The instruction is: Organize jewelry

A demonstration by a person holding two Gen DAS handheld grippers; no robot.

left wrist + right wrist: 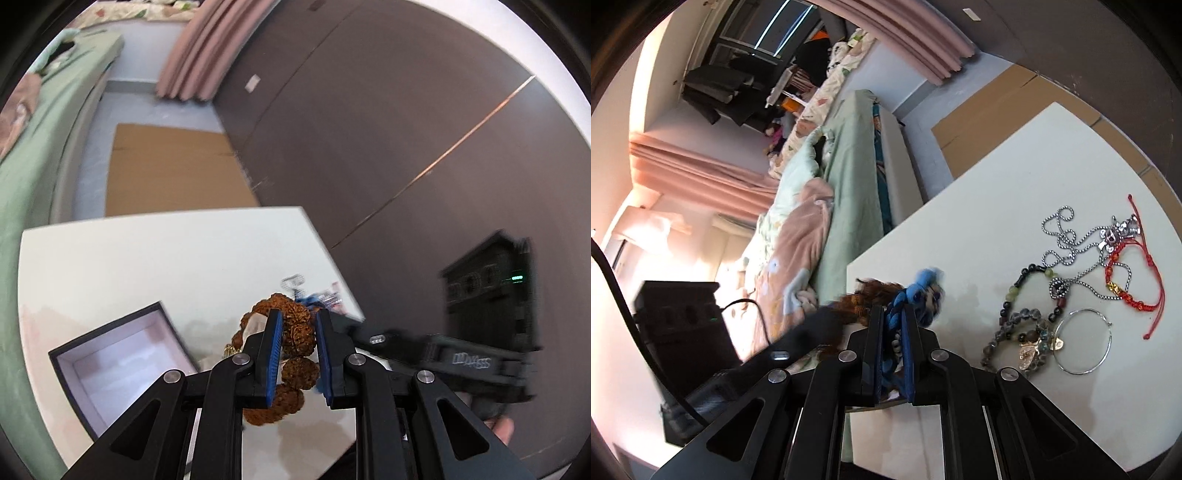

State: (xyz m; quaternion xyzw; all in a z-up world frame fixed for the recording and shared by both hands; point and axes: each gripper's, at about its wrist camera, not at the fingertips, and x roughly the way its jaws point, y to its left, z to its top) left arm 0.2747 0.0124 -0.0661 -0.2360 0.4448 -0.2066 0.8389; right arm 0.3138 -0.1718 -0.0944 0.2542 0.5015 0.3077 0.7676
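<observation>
My left gripper [298, 318] is shut on a brown bracelet of large knobbly beads [295, 334], held above the white table [166, 258]. An open black box with a pale lining [118, 365] sits on the table to its left. My right gripper [893, 314] is shut on a blue braided cord bracelet [919, 286], lifted over the table's edge; the brown bracelet [868, 295] shows just left of it. The right gripper's body [461, 362] appears at the right of the left wrist view.
On the table [997, 177] to the right lie a silver ball chain [1067, 236], a red string bracelet [1126, 291], dark bead bracelets [1023, 321] and a silver hoop [1084, 341]. A bed with green bedding [849, 177] stands beyond. Cardboard [173, 170] covers the floor.
</observation>
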